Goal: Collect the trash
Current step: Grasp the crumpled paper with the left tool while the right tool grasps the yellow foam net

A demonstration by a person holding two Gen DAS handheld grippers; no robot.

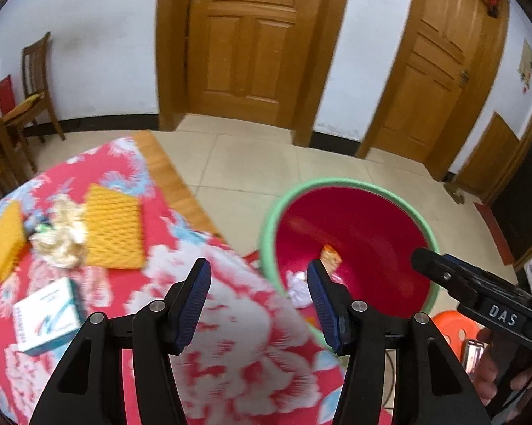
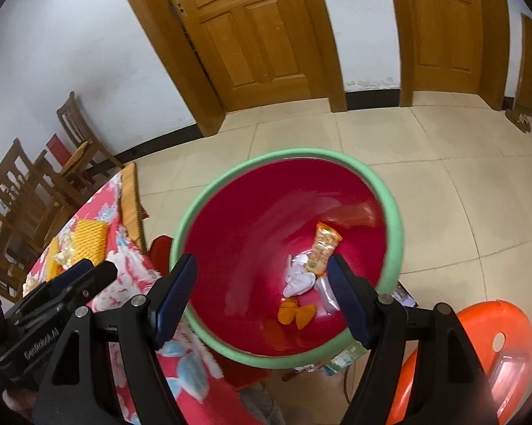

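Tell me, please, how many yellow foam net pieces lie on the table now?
2. The larger yellow net piece lies right of the crumpled paper; the smaller one lies left of it. Others may be hidden outside the view.

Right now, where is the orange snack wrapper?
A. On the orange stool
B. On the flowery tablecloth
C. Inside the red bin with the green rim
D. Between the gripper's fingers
C: the orange snack wrapper lies down inside the red bin, beside a crumpled white tissue.
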